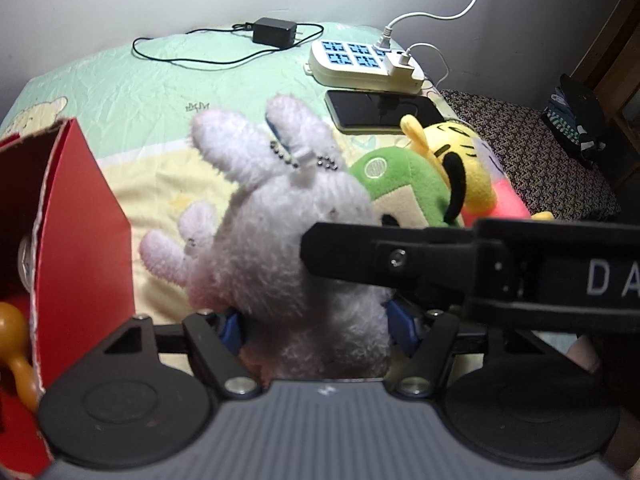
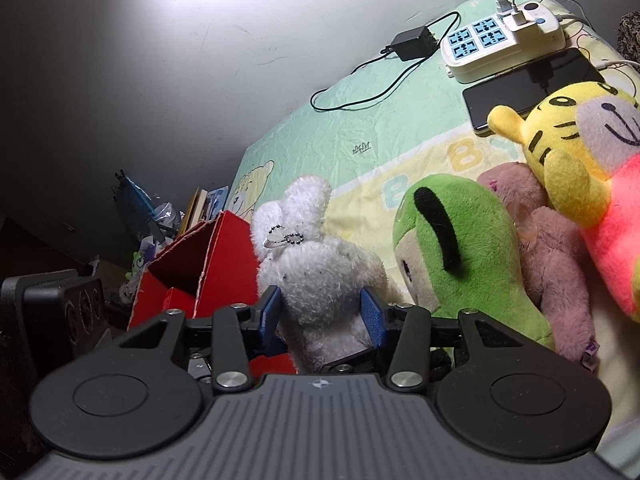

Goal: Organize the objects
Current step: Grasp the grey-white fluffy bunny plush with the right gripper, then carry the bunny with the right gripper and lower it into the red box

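Observation:
A white plush rabbit (image 1: pixel 276 240) with a ball chain on its head sits between the blue pads of my left gripper (image 1: pixel 316 326), which is shut on its body. My right gripper (image 2: pixel 326 312) is also shut on the rabbit (image 2: pixel 320 276), its blue pads pressing both sides. The right gripper's black body (image 1: pixel 460 264) crosses the left wrist view from the right. A red cardboard box (image 1: pixel 76 248) stands open at the left, close beside the rabbit, with an orange toy (image 1: pixel 16 352) inside; it also shows in the right wrist view (image 2: pixel 224 264).
A green plush (image 2: pixel 468 256), a pink plush (image 2: pixel 548 256) and a yellow tiger plush (image 2: pixel 576 148) lie to the right on the bedsheet (image 1: pixel 160 88). A phone (image 1: pixel 380 114), a power strip (image 1: pixel 360 64) and a black adapter (image 1: pixel 274 32) lie at the back.

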The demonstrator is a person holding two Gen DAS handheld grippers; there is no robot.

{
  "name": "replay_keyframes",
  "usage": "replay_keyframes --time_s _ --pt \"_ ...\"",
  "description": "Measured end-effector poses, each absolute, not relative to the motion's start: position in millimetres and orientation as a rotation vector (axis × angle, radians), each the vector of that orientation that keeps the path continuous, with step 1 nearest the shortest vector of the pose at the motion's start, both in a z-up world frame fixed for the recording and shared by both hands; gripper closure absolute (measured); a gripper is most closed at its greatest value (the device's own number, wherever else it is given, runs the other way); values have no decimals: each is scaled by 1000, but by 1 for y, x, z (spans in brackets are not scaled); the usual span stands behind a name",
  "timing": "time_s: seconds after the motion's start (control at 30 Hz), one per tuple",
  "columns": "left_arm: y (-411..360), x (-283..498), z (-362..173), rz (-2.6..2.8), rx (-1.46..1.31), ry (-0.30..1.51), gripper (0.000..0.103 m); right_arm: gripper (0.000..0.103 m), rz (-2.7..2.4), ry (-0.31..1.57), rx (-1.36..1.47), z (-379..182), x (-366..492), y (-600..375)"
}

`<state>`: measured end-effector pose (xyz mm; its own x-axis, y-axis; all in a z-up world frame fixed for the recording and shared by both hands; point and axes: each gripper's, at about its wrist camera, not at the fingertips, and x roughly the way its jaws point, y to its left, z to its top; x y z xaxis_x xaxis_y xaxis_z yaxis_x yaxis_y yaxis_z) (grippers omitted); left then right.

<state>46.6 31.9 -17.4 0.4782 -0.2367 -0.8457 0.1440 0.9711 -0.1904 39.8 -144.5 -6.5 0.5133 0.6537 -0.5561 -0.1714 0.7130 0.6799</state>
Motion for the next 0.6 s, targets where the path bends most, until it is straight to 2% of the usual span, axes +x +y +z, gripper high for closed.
replay_keyframes --time_s 0.6 --pt "43 -27 68 -113 -54 801 36 56 744 697 582 53 3 -127"
